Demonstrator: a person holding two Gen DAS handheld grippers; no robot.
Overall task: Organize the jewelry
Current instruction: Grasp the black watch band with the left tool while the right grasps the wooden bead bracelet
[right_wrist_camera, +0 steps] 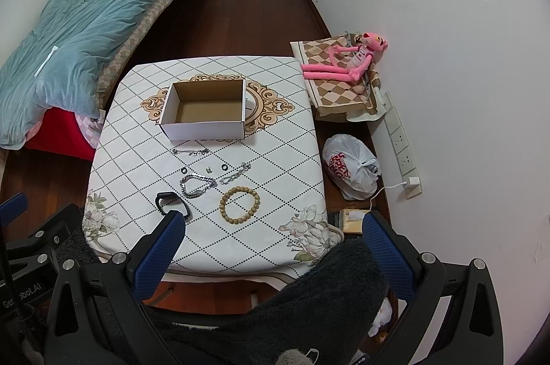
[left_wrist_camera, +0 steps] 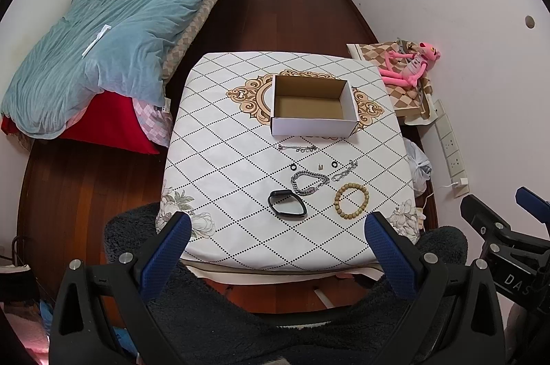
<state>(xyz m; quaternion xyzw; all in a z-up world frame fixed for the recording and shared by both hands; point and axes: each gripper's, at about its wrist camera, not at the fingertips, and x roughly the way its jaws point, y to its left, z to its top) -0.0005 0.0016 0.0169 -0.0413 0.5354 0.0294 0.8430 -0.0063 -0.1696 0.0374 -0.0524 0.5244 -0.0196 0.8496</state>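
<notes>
- Container: open white cardboard box with brown inside (left_wrist_camera: 311,105), nothing in it, standing at the middle of the table with the white diamond-patterned cloth (left_wrist_camera: 213,158).
- Items, all loose on the cloth between box and near edge: thin silver charm chain (left_wrist_camera: 297,147) just before the box; two small black rings (left_wrist_camera: 294,167) (left_wrist_camera: 334,164); tiny metal piece (left_wrist_camera: 320,166) between them; heavy silver curb-link bracelet (left_wrist_camera: 310,182); slim silver chain (left_wrist_camera: 344,171); wooden bead bracelet (left_wrist_camera: 351,197); black band with dark oval face (left_wrist_camera: 287,204).
- Left gripper (left_wrist_camera: 276,253): blue-padded fingers spread wide, holding nothing, raised above the near table edge and aimed at the jewelry.
- Right gripper (right_wrist_camera: 271,249): likewise spread and bare, hovering at the near edge, slightly to the right.
- Risks, judged: thin chains lie flat and may slip from broad pads or snag a neighbour; small rings may roll or be flicked to the floor; pieces lie close together, so one closing could catch two; a push may crumple the cloth.
</notes>
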